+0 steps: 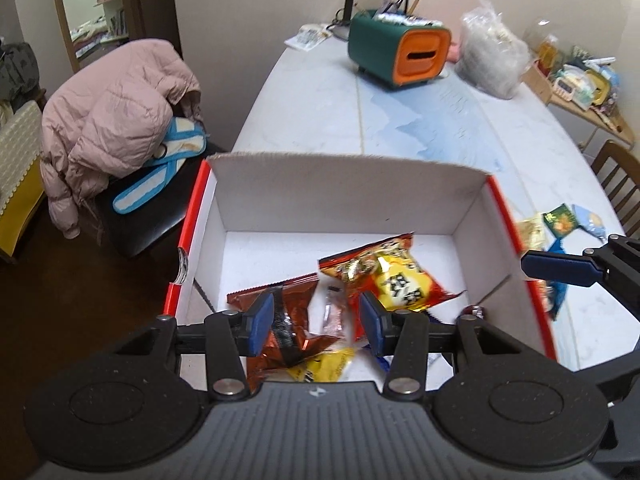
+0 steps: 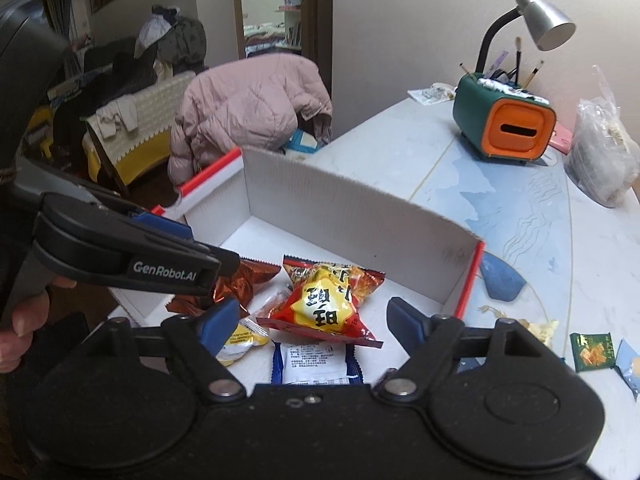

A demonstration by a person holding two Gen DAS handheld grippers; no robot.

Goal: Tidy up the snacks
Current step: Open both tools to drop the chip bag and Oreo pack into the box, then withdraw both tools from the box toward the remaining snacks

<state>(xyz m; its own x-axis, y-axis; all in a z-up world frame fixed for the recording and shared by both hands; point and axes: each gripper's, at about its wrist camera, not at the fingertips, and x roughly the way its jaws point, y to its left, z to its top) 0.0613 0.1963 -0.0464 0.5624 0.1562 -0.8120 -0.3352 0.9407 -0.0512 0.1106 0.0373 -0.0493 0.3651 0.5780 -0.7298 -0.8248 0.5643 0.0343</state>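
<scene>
A white cardboard box (image 1: 340, 184) (image 2: 340, 208) with red edges stands open on the pale table. Inside lie a red-and-yellow snack packet (image 1: 394, 276) (image 2: 324, 304), a brown foil packet (image 1: 294, 304) (image 2: 240, 280), a small yellow packet (image 1: 324, 368) (image 2: 240, 340) and a blue-and-white packet (image 2: 316, 364). My left gripper (image 1: 317, 324) (image 2: 216, 258) hovers open over the brown packet, with nothing pressed between its pads. Over the red-and-yellow packet my right gripper (image 2: 314, 320) is held wide open and holds nothing. One of its blue fingers (image 1: 560, 268) shows at the right of the left wrist view.
Loose snacks lie on the table right of the box, among them a green packet (image 2: 592, 354) (image 1: 562, 220) and a light blue one (image 2: 630, 364). Farther back stand a green-and-orange holder (image 1: 396, 52), a plastic bag (image 1: 488, 56) and a lamp (image 2: 540, 20). A pink jacket (image 1: 116, 120) covers a chair on the left.
</scene>
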